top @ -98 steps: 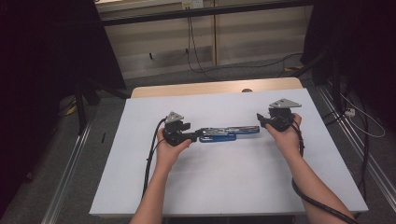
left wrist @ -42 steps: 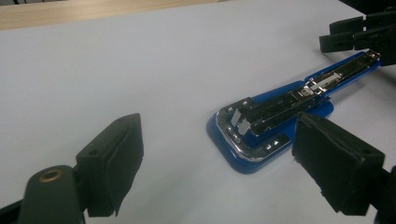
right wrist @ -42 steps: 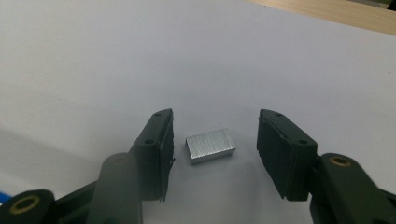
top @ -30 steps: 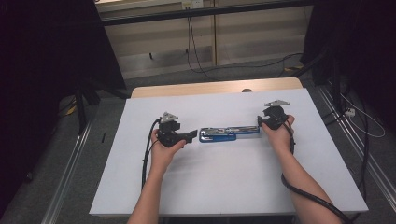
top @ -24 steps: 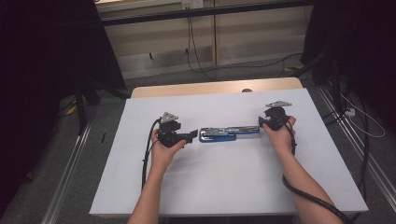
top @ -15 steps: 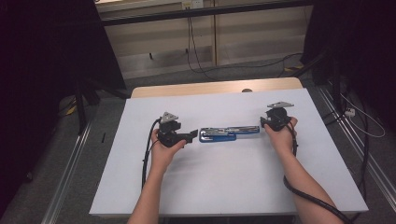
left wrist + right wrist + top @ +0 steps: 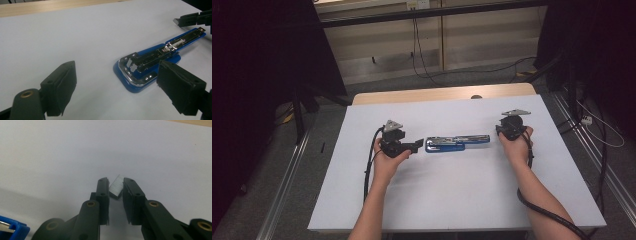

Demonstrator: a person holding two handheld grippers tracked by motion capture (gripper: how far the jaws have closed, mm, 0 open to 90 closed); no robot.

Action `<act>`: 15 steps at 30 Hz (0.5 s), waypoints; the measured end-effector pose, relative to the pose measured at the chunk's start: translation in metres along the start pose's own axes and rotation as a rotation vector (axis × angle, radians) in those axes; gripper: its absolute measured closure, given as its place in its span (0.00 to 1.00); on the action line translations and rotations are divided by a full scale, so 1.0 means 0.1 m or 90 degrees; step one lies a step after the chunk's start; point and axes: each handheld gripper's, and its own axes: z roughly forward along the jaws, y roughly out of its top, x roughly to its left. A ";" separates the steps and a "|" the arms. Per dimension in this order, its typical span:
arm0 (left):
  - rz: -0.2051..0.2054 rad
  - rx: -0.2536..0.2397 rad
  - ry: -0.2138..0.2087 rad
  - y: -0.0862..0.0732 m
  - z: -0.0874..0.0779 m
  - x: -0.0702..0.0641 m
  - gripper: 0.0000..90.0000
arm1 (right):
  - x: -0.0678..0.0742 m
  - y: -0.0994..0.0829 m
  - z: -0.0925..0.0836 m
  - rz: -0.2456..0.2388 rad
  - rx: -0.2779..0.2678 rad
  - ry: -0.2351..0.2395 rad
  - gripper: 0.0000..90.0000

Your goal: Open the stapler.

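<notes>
Since the frame from 3.3 s ago, the right gripper (image 7: 501, 131) has been drawn back from the far end of the stapler (image 7: 456, 143), so that a gap is now seen between them, and the left gripper (image 7: 416, 145) has been eased slightly leftward. Nearest, on the white table (image 7: 452, 200), the left gripper is held wide apart and empty, just beside the stapler's rounded end (image 7: 136, 72). The blue stapler is laid open in the middle of the table, its metal magazine exposed. In the right gripper view, a small strip of staples (image 7: 116, 186) is pinched between the nearly closed jaws of the right gripper (image 7: 116, 187).
</notes>
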 end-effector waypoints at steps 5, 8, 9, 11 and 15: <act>0.002 -0.001 0.001 0.00 0.00 0.00 0.18 | 0.00 0.01 0.02 0.006 -0.002 0.003 0.78; 0.000 0.002 0.001 0.00 0.00 0.00 0.18 | 0.00 0.03 0.04 0.011 0.002 0.005 0.79; 0.000 0.002 0.001 0.00 0.00 0.00 0.18 | 0.00 0.03 0.04 0.011 0.002 0.005 0.79; 0.002 0.003 0.003 0.00 0.00 0.00 0.18 | -0.01 0.03 0.05 0.016 -0.001 0.010 0.83; 0.002 0.003 0.004 0.00 -0.01 0.00 0.18 | -0.01 0.02 0.04 0.020 -0.001 0.015 0.87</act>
